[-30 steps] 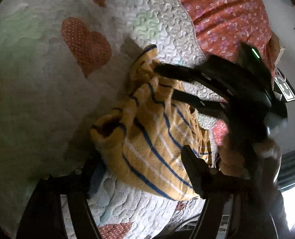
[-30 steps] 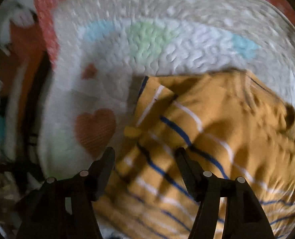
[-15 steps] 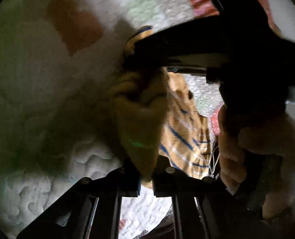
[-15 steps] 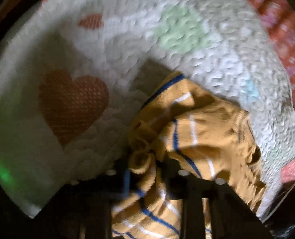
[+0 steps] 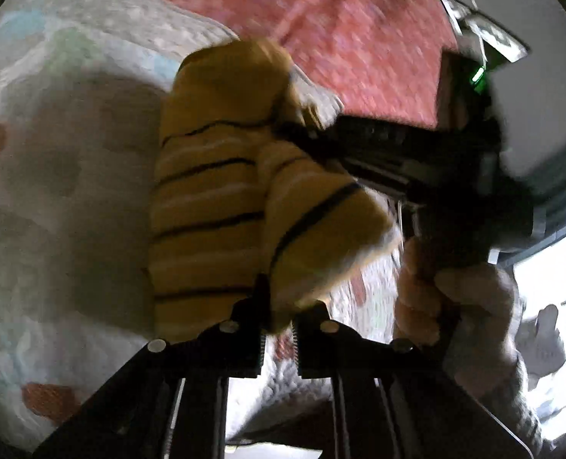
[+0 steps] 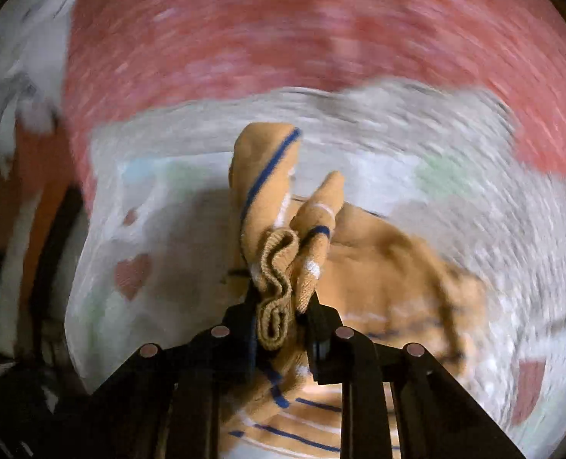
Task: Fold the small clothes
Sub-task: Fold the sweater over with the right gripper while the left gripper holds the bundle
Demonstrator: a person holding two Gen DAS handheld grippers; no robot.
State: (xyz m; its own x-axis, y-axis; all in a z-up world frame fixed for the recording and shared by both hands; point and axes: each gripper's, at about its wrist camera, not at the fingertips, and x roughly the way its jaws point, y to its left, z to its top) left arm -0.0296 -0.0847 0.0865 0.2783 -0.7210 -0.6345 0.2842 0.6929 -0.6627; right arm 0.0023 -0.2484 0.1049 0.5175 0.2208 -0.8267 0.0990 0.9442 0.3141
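The left gripper (image 5: 279,317) was closed on the yellow striped garment (image 5: 221,199), lifted at frame centre. The right gripper (image 6: 283,306) also pinched its hem. Below lay a white quilt (image 6: 455,229) with hearts, a red floral sheet (image 5: 340,30) above it.

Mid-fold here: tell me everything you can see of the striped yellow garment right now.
The garment is a small mustard-yellow knit with thin blue and white stripes and a ribbed hem. It is bunched and partly lifted over the white quilt. The left gripper pinches one bunched edge, and the right gripper clamps the folded ribbed hem. Its lower part looks draped toward the quilt; motion blur hides finer detail.
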